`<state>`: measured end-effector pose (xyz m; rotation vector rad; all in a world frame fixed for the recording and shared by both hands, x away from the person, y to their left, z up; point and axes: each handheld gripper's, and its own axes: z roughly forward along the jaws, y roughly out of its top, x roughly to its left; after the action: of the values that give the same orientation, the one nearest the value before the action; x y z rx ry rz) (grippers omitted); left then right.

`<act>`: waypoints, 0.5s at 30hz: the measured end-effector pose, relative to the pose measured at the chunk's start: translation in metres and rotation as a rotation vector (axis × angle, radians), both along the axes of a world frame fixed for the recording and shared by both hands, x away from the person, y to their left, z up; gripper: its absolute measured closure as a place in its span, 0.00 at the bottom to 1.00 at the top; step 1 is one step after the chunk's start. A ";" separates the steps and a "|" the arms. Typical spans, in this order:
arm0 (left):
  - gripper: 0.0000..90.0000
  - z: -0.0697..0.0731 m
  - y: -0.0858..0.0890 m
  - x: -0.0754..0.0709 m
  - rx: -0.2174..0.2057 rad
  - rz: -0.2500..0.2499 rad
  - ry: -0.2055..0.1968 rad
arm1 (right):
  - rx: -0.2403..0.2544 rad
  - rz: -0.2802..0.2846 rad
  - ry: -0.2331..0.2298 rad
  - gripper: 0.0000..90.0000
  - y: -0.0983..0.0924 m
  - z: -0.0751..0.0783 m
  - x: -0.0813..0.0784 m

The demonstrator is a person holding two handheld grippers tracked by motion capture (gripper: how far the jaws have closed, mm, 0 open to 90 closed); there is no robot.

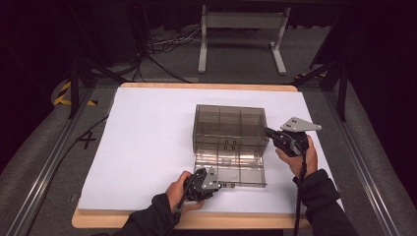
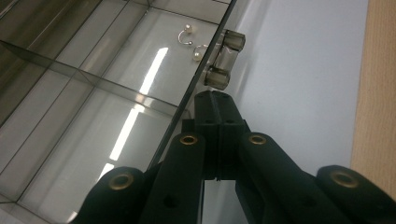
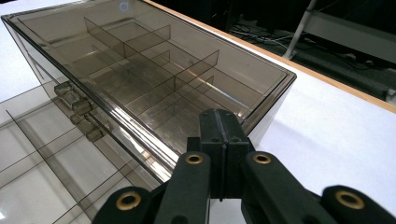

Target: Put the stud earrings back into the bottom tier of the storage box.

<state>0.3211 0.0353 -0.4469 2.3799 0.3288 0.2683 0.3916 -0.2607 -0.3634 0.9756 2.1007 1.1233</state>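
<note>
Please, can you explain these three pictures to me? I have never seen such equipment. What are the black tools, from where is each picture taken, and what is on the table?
A person sits at a table and holds a hand tool in each hand. Each tool is a gripper with two black jaws.

The high view looks down from above. It shows the left gripper near the front of a smoky clear box, and the right gripper at its right side.

The other two pictures come from small cameras riding on the grippers, looking along their jaws. In both, the jaws are shut together and hold nothing.

On the white table cover stands the storage box, with a drawer pulled out toward the person. Both are split into compartments. In the left gripper view, two small pearl earrings lie in the drawer, near its handle.
</note>
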 end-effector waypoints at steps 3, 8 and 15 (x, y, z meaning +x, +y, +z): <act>1.00 0.000 -0.001 0.000 0.002 -0.003 0.001 | 0.001 0.006 0.002 1.00 -0.001 0.000 0.000; 1.00 0.000 -0.001 0.001 0.005 -0.003 0.013 | -0.007 0.012 0.001 1.00 -0.001 0.000 0.000; 1.00 0.001 -0.003 0.002 0.009 -0.007 0.005 | -0.002 0.015 0.002 1.00 -0.001 0.000 0.000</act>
<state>0.3229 0.0325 -0.4462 2.3901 0.3220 0.2608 0.3914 -0.2619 -0.3632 0.9619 2.1142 1.1283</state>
